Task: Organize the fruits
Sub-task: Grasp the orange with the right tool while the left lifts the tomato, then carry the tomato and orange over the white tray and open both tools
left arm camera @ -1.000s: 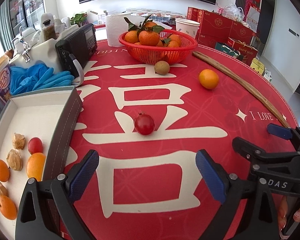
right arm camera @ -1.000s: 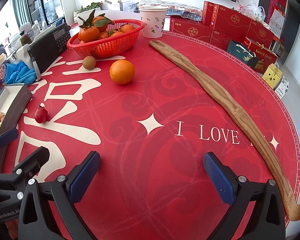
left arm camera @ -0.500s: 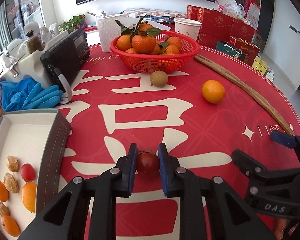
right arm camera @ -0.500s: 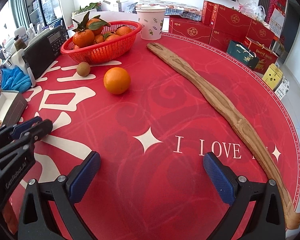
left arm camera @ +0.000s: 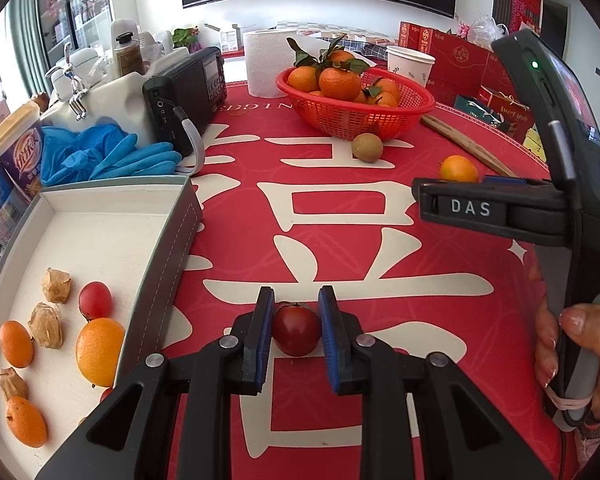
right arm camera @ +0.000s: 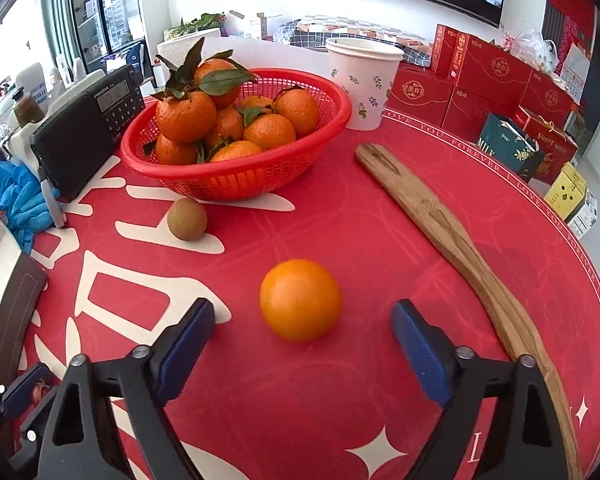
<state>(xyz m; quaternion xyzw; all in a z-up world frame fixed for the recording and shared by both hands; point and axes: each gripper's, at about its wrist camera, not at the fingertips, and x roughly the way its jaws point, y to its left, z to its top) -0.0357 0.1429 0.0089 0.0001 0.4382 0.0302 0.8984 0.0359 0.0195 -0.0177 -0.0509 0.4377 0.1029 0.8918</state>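
- Your left claw (left arm camera: 292,330) grips the tomato (left arm camera: 296,330) on the bench (left arm camera: 420,320), beside the tray (left arm camera: 168,248).
- Your right claw (right arm camera: 302,344), jaws just narrowing, stands open around the orange (right arm camera: 300,299), not touching it.

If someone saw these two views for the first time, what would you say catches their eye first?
Probably the left gripper in the foreground, shut on a small red tomato just right of the white box of sorted fruit. Next, the loose orange lying between the open fingers of the right gripper. Behind both stands the red basket heaped with leafy tangerines.
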